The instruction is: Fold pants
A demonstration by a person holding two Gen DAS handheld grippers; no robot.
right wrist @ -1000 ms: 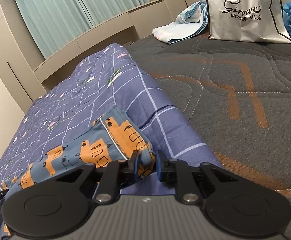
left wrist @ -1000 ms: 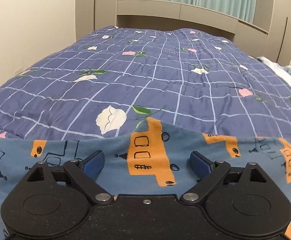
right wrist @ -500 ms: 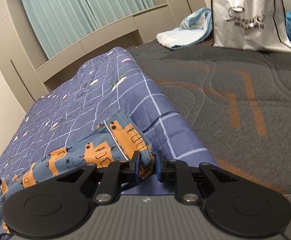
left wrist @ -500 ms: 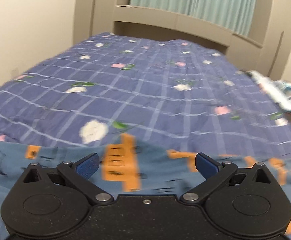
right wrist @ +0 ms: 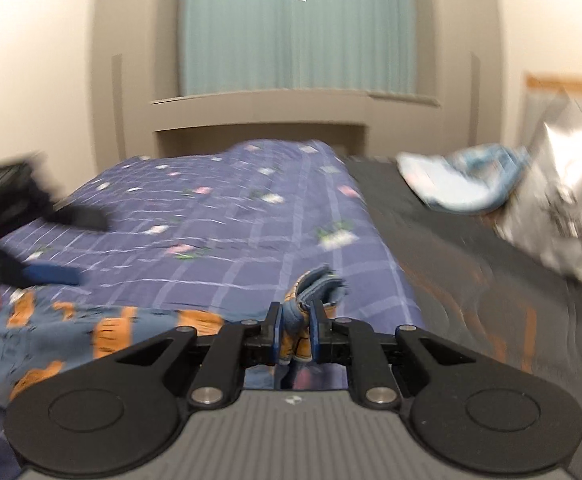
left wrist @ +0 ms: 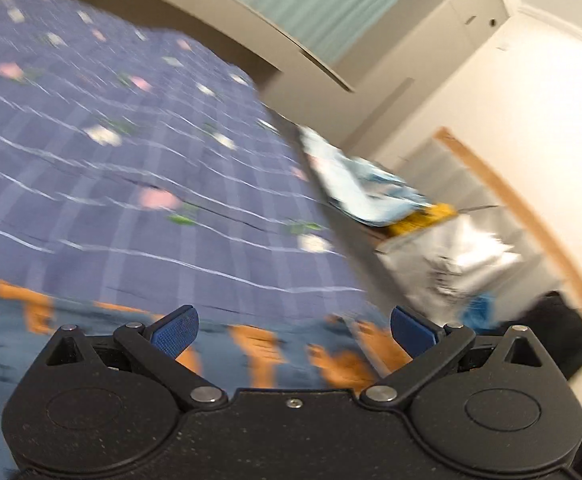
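Observation:
The pants point(left wrist: 91, 332) are blue with orange prints and lie on the purple checked quilt point(left wrist: 131, 184). My left gripper point(left wrist: 293, 330) is open and empty just above the pants; the view is blurred. My right gripper point(right wrist: 295, 326) is shut on a bunched edge of the pants point(right wrist: 319, 288), lifted a little off the quilt point(right wrist: 231, 224). The rest of the pants point(right wrist: 71, 336) trail off to the left. The left gripper point(right wrist: 31, 236) shows blurred at the left of the right wrist view.
A silver shopping bag point(left wrist: 455, 264) point(right wrist: 571, 204) and a light blue cloth point(left wrist: 363, 192) point(right wrist: 463, 184) lie on the dark grey mattress point(right wrist: 471, 280) to the right. A beige headboard shelf point(right wrist: 291, 116) and teal curtain point(right wrist: 295, 28) stand beyond.
Both grippers swung fast: the left view turned right and tilted, the right view turned left toward the headboard. The right gripper kept hold of the pants edge and lifted it.

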